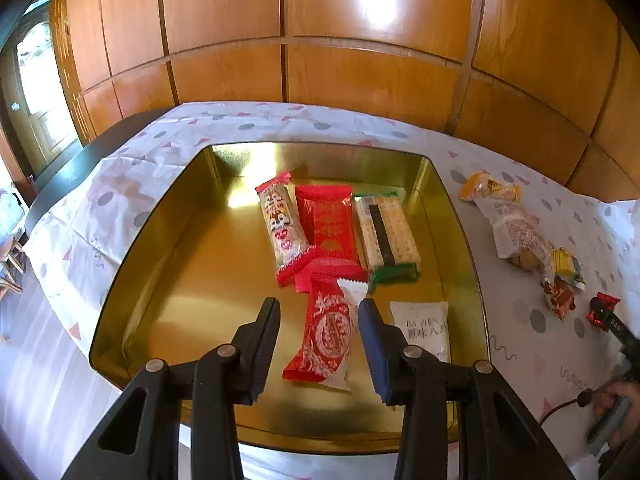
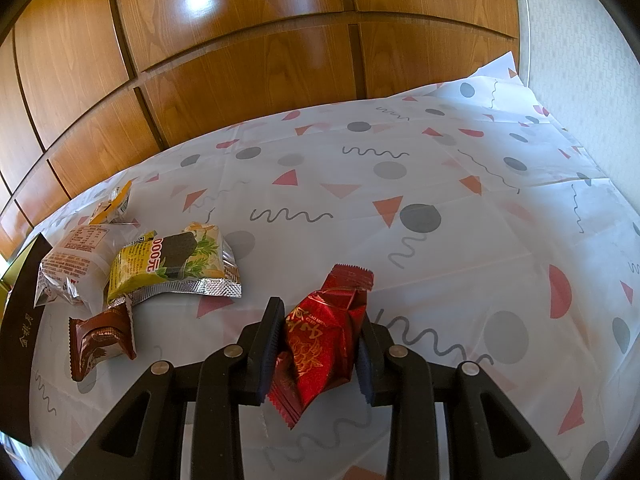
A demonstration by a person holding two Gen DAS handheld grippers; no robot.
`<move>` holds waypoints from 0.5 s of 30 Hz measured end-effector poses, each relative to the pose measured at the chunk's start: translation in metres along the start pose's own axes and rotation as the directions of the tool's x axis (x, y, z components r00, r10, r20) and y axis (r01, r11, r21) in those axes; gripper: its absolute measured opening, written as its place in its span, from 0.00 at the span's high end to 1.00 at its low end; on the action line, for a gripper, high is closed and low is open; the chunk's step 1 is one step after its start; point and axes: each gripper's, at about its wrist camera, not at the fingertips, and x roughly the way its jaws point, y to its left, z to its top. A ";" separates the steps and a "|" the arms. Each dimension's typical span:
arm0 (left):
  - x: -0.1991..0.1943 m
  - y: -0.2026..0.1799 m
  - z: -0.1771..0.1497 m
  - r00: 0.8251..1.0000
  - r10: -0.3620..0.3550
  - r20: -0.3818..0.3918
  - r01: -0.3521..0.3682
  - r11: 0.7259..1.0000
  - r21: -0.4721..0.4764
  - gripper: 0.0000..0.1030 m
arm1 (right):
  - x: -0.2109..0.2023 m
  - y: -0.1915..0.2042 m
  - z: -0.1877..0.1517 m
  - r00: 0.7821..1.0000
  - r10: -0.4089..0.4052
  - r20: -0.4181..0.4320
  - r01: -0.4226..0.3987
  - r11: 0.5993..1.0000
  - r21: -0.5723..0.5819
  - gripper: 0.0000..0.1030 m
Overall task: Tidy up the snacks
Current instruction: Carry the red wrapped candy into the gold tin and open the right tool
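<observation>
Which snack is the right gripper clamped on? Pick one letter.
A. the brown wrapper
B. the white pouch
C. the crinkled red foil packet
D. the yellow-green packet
C: in the right wrist view the right gripper has both pads pressed against the crinkled red foil packet, while the brown wrapper and the yellow-green packet lie apart on the tablecloth.

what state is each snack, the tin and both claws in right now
gold metal tin: open, holds five packets
red and white packet: lying in tin between left claw fingers, pads not visibly pressing
shiny red foil packet: pinched in right claw
yellow-green wafer packet: sealed, on tablecloth
brown packet: sealed, on tablecloth
</observation>
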 end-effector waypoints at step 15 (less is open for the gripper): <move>-0.002 0.005 -0.007 1.000 0.023 0.005 -0.023 1.000 -0.002 0.59 | -0.001 0.000 0.000 1.000 -0.008 0.000 0.008 1.000 -0.005 0.69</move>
